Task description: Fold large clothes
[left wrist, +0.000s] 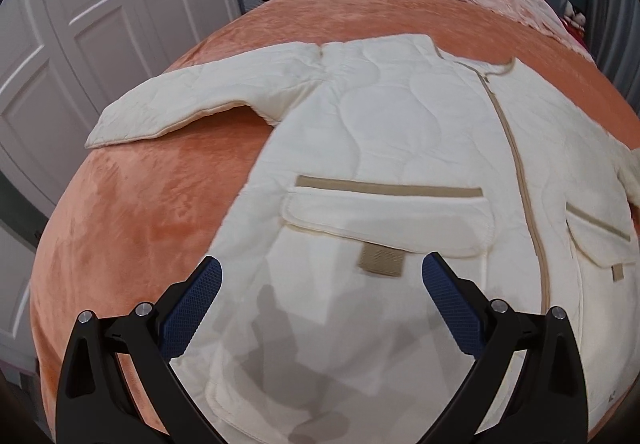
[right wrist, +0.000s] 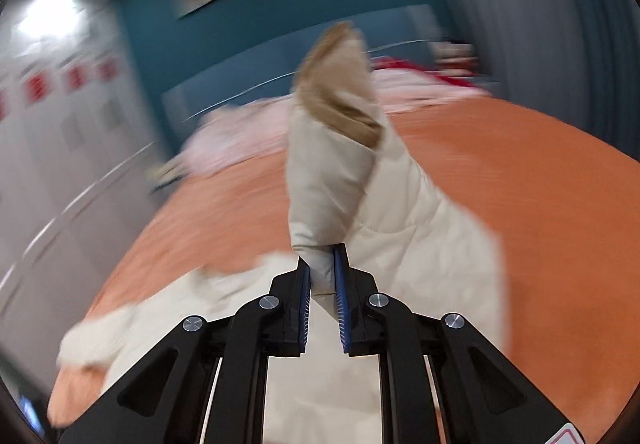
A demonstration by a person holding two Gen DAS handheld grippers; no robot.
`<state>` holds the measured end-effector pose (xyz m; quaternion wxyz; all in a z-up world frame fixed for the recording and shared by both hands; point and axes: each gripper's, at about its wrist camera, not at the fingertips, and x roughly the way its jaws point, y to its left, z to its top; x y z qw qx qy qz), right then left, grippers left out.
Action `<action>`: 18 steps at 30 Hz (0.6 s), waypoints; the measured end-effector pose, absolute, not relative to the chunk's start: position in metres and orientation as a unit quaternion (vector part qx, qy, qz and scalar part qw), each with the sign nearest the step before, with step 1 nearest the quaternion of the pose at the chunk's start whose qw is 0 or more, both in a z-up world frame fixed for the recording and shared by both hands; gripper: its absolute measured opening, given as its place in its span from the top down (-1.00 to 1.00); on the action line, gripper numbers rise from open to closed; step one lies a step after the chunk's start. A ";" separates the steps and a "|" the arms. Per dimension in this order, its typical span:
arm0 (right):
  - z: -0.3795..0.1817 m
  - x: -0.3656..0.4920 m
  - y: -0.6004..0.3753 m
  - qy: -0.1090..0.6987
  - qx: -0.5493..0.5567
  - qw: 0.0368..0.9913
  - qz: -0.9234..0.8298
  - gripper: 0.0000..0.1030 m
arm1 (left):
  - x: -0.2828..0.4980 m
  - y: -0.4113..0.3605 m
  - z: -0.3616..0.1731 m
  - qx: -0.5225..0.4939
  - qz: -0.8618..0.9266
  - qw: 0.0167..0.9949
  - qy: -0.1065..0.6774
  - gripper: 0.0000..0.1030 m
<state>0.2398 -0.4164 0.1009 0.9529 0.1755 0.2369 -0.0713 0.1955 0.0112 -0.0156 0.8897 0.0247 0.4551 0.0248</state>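
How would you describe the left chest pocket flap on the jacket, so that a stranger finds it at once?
On the orange bed cover lies a cream quilted jacket. Left of its tan zipper, below a tan stripe, is the pocket flap. Unlike the flap at the right edge, it sits just ahead of the open left gripper.

Left gripper (left wrist: 322,270): two matte black plastic fingers, each a curved arm with a teardrop-shaped cut-out near its base, faced on the inner side with a dark blue, finely knurled pad (left wrist: 196,308). Two round silver screw heads sit on each finger's linkage. Right gripper (right wrist: 322,264): identical black angular linkage arms with elongated cut-outs, blue ribbed pads (right wrist: 341,300) on the inner faces, four silver screw heads, and thin bright metal guide rods running back beneath the arms.
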 end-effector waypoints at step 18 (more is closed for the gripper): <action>-0.039 0.267 -0.118 0.408 -0.022 0.897 0.169 0.01 | 0.225 0.078 -0.005 -0.157 -0.049 0.875 0.455 -0.90</action>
